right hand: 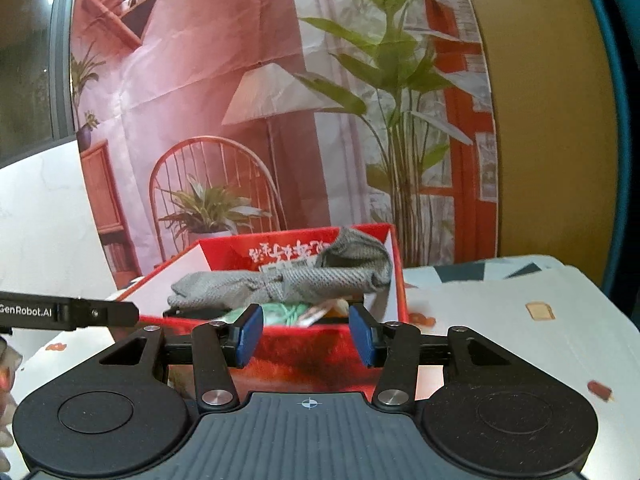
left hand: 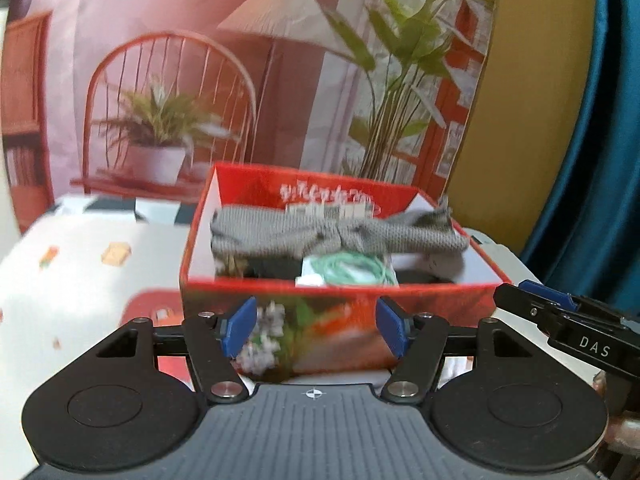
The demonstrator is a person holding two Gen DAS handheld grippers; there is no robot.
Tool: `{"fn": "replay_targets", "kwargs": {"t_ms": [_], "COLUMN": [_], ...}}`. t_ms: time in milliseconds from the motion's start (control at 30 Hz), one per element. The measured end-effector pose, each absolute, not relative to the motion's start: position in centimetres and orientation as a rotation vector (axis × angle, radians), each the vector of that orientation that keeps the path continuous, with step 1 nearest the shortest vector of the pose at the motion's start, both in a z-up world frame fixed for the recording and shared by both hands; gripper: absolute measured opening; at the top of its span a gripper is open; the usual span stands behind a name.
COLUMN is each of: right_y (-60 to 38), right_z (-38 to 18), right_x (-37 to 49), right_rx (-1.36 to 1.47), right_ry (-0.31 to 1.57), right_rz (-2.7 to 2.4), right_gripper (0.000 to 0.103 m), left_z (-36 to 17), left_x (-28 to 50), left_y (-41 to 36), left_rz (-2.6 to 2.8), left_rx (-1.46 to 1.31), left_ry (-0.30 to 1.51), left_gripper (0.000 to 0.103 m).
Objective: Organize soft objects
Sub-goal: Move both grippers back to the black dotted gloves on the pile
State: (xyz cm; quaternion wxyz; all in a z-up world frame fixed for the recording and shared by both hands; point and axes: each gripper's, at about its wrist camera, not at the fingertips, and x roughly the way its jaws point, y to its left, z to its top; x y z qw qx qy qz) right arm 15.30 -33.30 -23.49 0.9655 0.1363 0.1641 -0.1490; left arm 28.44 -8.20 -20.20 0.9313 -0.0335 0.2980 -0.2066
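Note:
A red open box [left hand: 332,312] stands on the table in front of both grippers; it also shows in the right wrist view [right hand: 320,356]. A grey knitted cloth [left hand: 340,232] lies across its top, one end draped over the right wall [right hand: 352,260]. Under it lies a coil of green cord [left hand: 356,270] [right hand: 288,312] and dark items. My left gripper [left hand: 316,330] is open and empty, just before the box's near wall. My right gripper [right hand: 306,334] is open and empty, also at the near wall. The right gripper shows at the right in the left wrist view [left hand: 560,320].
A white patterned tablecloth [left hand: 80,264] covers the table [right hand: 520,320]. A printed backdrop with a chair, lamp and plants [left hand: 240,80] hangs right behind the box. A yellow wall and blue curtain [left hand: 600,120] stand at the right.

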Motion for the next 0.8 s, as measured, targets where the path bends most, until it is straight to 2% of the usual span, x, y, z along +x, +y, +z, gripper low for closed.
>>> {"fn": "replay_targets", "kwargs": {"t_ms": [533, 800], "right_y": [-33.7, -32.9], "right_z": [-31.2, -32.8], "right_x": [14.1, 14.9], "right_rx": [0.388, 0.347], "right_ry": [0.556, 0.612], "right_rz": [-0.348, -0.372], "right_gripper": [0.045, 0.054], "left_z": [-27.3, -29.3], "left_x": [28.7, 29.2], "left_y": [-8.9, -9.6], "left_rz": [-0.425, -0.451], "left_rx": [-0.117, -0.127], "left_ry": [0.812, 0.873], "left_gripper": [0.067, 0.067]}}
